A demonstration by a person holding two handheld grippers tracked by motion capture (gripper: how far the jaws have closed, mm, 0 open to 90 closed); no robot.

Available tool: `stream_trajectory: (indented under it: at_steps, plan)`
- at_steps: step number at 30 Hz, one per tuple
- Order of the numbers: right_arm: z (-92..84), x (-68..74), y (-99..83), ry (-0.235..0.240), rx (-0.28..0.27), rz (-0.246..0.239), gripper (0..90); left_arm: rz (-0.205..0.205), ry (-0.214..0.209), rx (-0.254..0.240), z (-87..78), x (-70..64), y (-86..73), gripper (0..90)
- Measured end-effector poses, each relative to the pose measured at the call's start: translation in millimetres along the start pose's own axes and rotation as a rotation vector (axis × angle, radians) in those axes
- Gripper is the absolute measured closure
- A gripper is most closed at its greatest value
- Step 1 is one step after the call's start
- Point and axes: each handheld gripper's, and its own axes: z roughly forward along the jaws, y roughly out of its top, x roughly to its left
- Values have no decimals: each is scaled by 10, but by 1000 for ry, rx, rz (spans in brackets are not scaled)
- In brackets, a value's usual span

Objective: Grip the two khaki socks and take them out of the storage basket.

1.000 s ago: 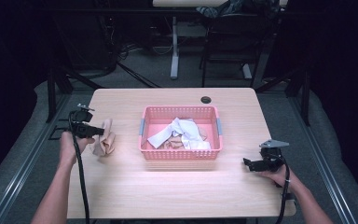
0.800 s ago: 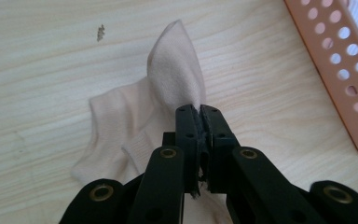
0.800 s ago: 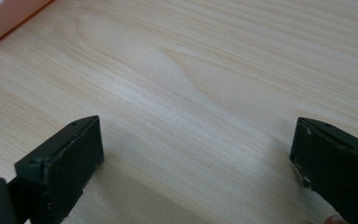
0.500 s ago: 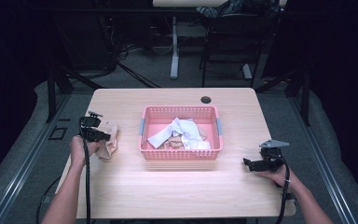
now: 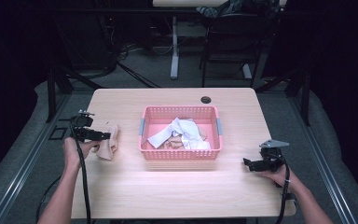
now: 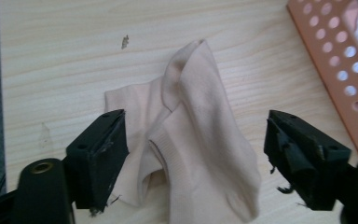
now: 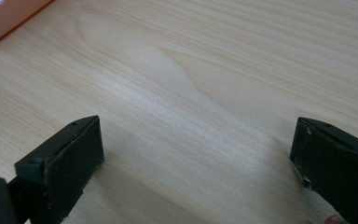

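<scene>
A crumpled beige sock (image 5: 107,143) (image 6: 200,135) lies on the table left of the pink basket (image 5: 180,154). My left gripper (image 5: 103,136) (image 6: 193,158) hovers over the sock's near end. Its jaws have just been opening and now stand wide, one on each side of the sock, with the pads off the cloth. White and beige cloths (image 5: 181,132) are heaped inside the basket. My right gripper (image 5: 248,163) (image 7: 193,163) rests near the table's front right, open over bare wood with nothing between its jaws.
The wooden table (image 5: 177,186) has a dark cable hole (image 5: 206,99) behind the basket. A corner of the basket's perforated wall (image 6: 345,70) stands close to the right of the sock. Dark floor, table legs and chairs lie beyond the far edge.
The left gripper came down with the sock from a raised hold and let it go on the table; its jaws now stand wide. The right hand has kept still.
</scene>
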Motion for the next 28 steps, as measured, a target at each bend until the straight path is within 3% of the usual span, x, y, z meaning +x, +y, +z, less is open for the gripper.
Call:
stream_trajectory:
  at_steps: [3,8,20,28]
  plan:
    - [0,0,0,0,1,0,17,-4,-13,-30,-136,-44,-52,150]
    - [0,1,0,0,0,0,17,9,-2,-40,-221,-124,-175,101]
    - [1,3,0,0,-2,2,17,-10,42,-9,-147,-126,-503,17]
    - [0,0,0,0,0,0,17,-17,54,-12,-113,-90,-533,0]
